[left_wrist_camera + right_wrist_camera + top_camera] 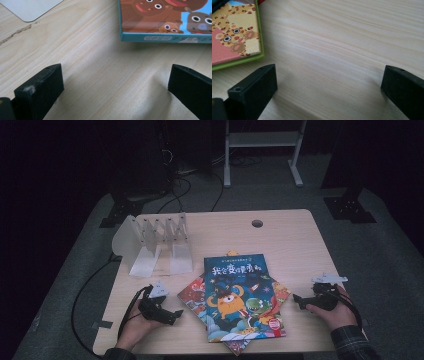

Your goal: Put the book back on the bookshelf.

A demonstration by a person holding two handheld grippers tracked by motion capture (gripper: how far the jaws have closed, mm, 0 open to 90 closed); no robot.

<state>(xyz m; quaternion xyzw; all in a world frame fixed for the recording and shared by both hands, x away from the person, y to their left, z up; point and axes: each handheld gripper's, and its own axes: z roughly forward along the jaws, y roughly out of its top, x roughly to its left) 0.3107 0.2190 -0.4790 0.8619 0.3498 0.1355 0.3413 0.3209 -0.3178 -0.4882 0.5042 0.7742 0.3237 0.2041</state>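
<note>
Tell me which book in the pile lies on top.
The blue-covered book with the orange one-eyed monster lies on top, its whole cover showing. The red-covered book and the others beneath it only peek out at the pile's left and right edges.

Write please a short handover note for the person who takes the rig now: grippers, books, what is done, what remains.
Left gripper: open, holds nothing, on the table left of the book stack.
Right gripper: open, holds nothing, right of the stack.
Books: overlapping pile at the front centre, blue book on top. White folding rack stands at rear left, with no book in it.
Done: nothing visible.
Left: probably moving the books into the rack.
</note>
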